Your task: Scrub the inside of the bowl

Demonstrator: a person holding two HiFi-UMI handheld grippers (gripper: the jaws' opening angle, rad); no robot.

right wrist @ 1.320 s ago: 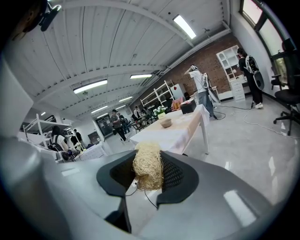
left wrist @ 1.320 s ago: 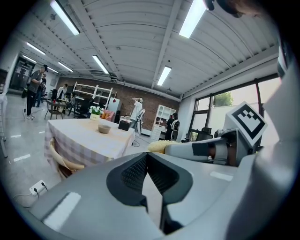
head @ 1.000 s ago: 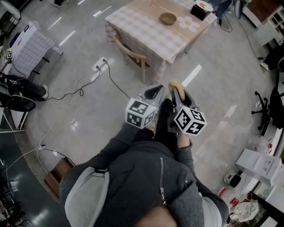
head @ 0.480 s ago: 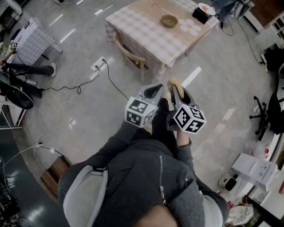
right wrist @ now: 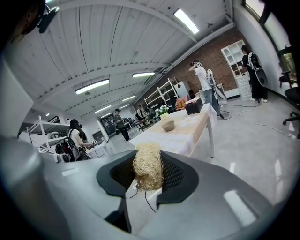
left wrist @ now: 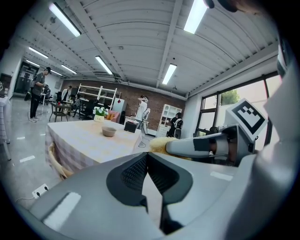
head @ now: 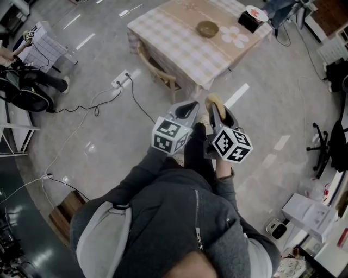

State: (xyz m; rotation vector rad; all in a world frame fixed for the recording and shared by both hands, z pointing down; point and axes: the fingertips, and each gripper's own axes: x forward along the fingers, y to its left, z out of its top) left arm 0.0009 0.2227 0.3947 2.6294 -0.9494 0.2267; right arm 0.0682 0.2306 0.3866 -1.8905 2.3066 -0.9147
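Note:
A small brown bowl (head: 207, 29) stands on a table with a checked cloth (head: 179, 38), far ahead of me; it also shows as the bowl (left wrist: 109, 131) in the left gripper view and the bowl (right wrist: 168, 125) in the right gripper view. My right gripper (head: 215, 103) is shut on a straw-coloured fibre scrubber (right wrist: 148, 166), which also shows as the scrubber (head: 214, 101) at its tip. My left gripper (head: 187, 112) is shut with nothing between its pads (left wrist: 136, 171). Both are held side by side in front of my chest, well short of the table.
A wooden chair (head: 157, 68) is tucked under the table's near side. A black box (head: 251, 15) and a flower-shaped mat (head: 232, 33) lie on the table. A power strip and cables (head: 122, 81) trail across the floor at left. Office chairs (head: 326, 136) stand at right. People stand in the background.
The table and bowl have shifted slightly closer and lower in the head view as I walk toward them. Both grippers keep their pose in front of me, the scrubber still gripped.

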